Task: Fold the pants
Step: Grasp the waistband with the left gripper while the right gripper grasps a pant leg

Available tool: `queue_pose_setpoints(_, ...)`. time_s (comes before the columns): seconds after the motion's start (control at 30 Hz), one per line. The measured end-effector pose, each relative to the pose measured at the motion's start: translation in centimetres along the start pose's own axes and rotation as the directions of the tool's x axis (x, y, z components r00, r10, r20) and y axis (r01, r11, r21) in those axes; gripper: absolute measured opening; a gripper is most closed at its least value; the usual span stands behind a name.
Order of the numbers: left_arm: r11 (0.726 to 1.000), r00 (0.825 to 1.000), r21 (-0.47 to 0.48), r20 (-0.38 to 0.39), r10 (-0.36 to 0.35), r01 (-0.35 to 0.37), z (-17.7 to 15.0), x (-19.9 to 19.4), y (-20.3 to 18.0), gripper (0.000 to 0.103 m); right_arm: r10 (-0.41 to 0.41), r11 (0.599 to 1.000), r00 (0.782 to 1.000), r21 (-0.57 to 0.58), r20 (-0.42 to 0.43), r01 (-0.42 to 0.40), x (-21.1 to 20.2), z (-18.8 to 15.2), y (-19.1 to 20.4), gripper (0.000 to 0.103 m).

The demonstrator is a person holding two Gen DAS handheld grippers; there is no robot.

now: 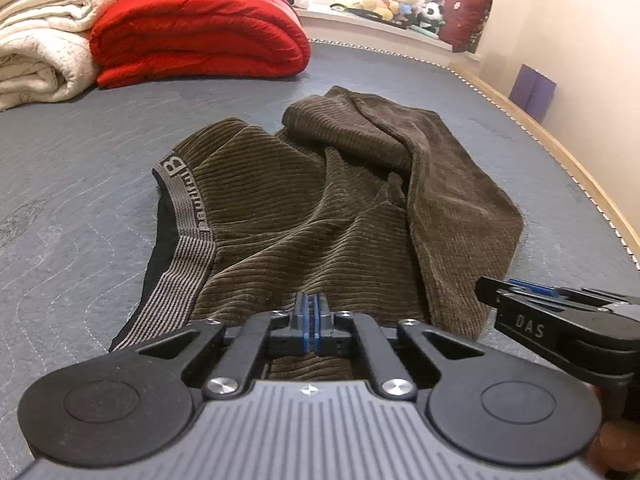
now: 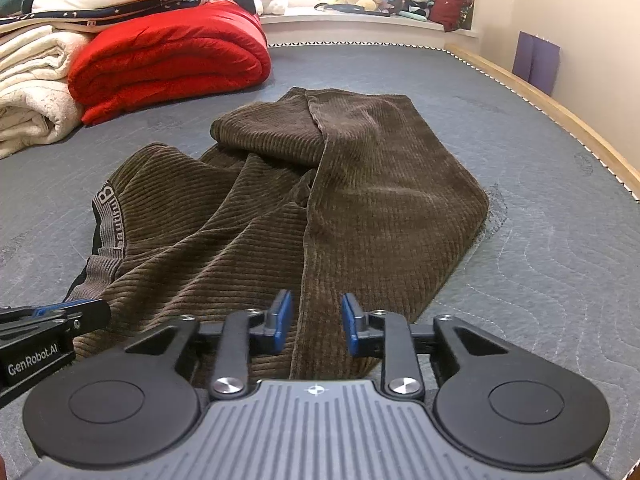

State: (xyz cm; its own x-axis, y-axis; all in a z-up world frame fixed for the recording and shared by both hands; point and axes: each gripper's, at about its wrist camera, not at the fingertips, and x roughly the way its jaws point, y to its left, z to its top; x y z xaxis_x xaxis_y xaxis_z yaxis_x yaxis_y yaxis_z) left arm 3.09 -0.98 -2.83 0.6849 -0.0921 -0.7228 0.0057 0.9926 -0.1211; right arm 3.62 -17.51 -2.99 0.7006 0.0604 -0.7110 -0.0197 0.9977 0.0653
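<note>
Brown corduroy pants [image 1: 320, 208] lie rumpled on the grey quilted mattress [image 1: 72, 168], folded over themselves, with the grey lettered waistband [image 1: 188, 216] at the left. My left gripper [image 1: 310, 312] is down on the near edge of the pants, its blue pads shut together with a pinch of the cloth. In the right wrist view the pants [image 2: 360, 200] stretch away, and my right gripper [image 2: 317, 318] straddles the near end of the leg. Its jaws stand apart with cloth between the pads, not pressed. Each gripper shows in the other's view: the right gripper [image 1: 486, 290] and the left gripper [image 2: 102, 310].
A folded red quilt [image 1: 200, 32] and stacked white blankets [image 1: 40, 52] sit at the far left of the bed. A wooden bed rail [image 1: 560, 152] runs along the right by the wall. Plush toys [image 1: 396, 2] line a ledge at the back.
</note>
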Motion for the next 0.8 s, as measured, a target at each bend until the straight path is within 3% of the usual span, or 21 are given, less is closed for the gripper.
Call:
queue_pose_setpoints(0.1,1.000,1.000,-0.005,0.001,0.007,-0.007,0.1,0.1,0.8,0.001,0.009,1.000,1.000,0.008,-0.019,-0.009,0.2,0.1,0.0,0.027)
queue_pose_setpoints(0.2,0.998,1.000,-0.069,-0.031,0.007,-0.009,0.7,0.9,3.2,0.001,0.023,0.999,0.998,0.026,-0.055,-0.022,0.9,0.2,0.0,0.029)
queue_pose_setpoints(0.27,0.991,0.999,-0.128,-0.043,0.022,-0.027,1.3,1.3,5.4,0.002,0.031,0.999,0.997,0.014,-0.076,-0.030,1.3,0.2,0.1,0.039)
queue_pose_setpoints(0.37,0.981,0.997,-0.184,-0.052,0.048,-0.057,2.5,1.9,8.4,0.006,0.028,1.000,0.994,-0.002,-0.104,-0.029,2.3,0.2,0.2,0.045)
queue_pose_setpoints(0.47,0.963,0.995,-0.256,-0.082,0.062,-0.081,3.5,3.1,11.7,0.025,0.024,1.000,0.991,-0.009,-0.131,-0.026,3.4,0.3,-0.1,0.047)
queue_pose_setpoints(0.53,0.943,0.992,-0.325,-0.120,0.031,-0.069,3.8,4.3,14.0,0.050,0.012,1.000,0.988,-0.016,-0.155,-0.015,4.4,0.3,-0.4,0.048)
queue_pose_setpoints(0.67,0.911,0.982,-0.407,-0.188,-0.018,-0.061,3.8,6.8,16.8,0.063,-0.005,1.000,0.977,-0.031,-0.215,-0.002,6.4,0.0,-0.9,0.049)
queue_pose_setpoints(0.73,0.910,0.976,-0.410,-0.216,-0.025,-0.067,3.7,7.9,17.0,0.078,-0.010,0.999,0.971,-0.051,-0.239,-0.002,7.2,-0.2,-0.9,0.050)
queue_pose_setpoints(0.8,0.918,0.968,-0.391,-0.249,-0.035,-0.068,3.7,9.1,16.9,0.079,-0.027,0.996,0.966,-0.084,-0.258,0.006,8.0,-0.5,-0.8,0.053)
